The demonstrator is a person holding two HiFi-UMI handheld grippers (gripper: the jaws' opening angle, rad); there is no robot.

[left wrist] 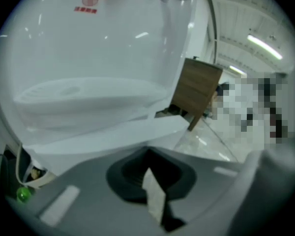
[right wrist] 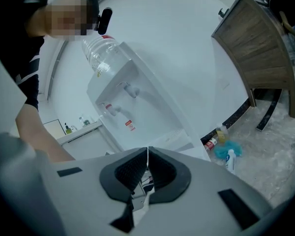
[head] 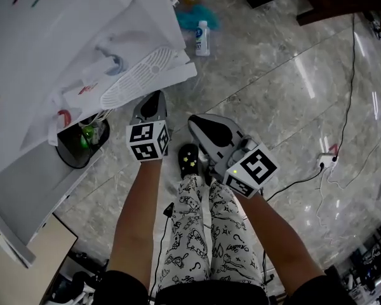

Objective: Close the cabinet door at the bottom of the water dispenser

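Forearms and patterned trousers (head: 193,234) fill the bottom of my head view, and beyond them the white water dispenser (head: 63,37) takes up the whole upper left, standing on the marble floor (head: 292,94). As I read it, the task has not begun. The cabinet door (head: 32,196) at the dispenser's base stands swung out toward me at lower left, a broad pale-grey panel. Seen from this steep angle, though, I can't be sure how far it is open. Behind it the compartment shows as a dark opening holding a small green light (head: 86,138), so the inside is exposed. Everything is left to do: reach the panel, push it round and seat it flush. The left gripper (head: 155,97) hangs just below the ribbed drip tray (head: 136,78), near the door's hinge side but not touching the panel. Its pads are closed together with nothing between them. The right gripper (head: 202,124) sits beside it over a black shoe (head: 189,157), jaws likewise pressed together and empty, well apart from the door.
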